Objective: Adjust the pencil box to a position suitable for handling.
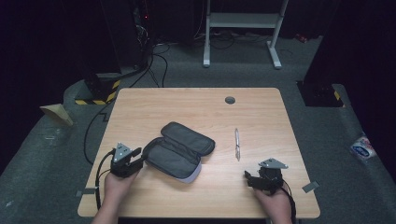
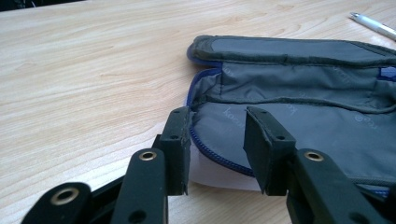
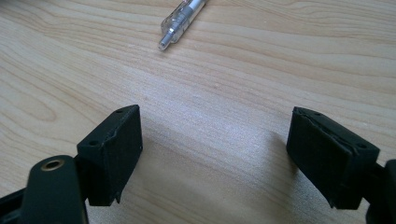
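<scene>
A dark grey zip pouch (image 1: 180, 149) lies unzipped and spread open at the table's middle left, its grey lining (image 2: 299, 93) facing up. My left gripper (image 1: 137, 156) sits at the pouch's left end. In the left gripper view its jaws (image 2: 217, 114) stand apart, with the blue zip edge and white underside lying between them and no pad pressing. A clear pen (image 1: 237, 143) lies to the right of the pouch. My right gripper (image 1: 261, 176) rests near the front right of the table, open wide (image 3: 215, 135) over bare wood, with the pen tip (image 3: 183, 18) ahead of it.
The wooden table (image 1: 201, 100) has a round cable hole (image 1: 229, 100) near its far edge. Two bits of tape (image 1: 310, 186) mark the front corners. On the floor are cables, a white stand (image 1: 243, 28) behind, and a packet (image 1: 362, 148) at the right.
</scene>
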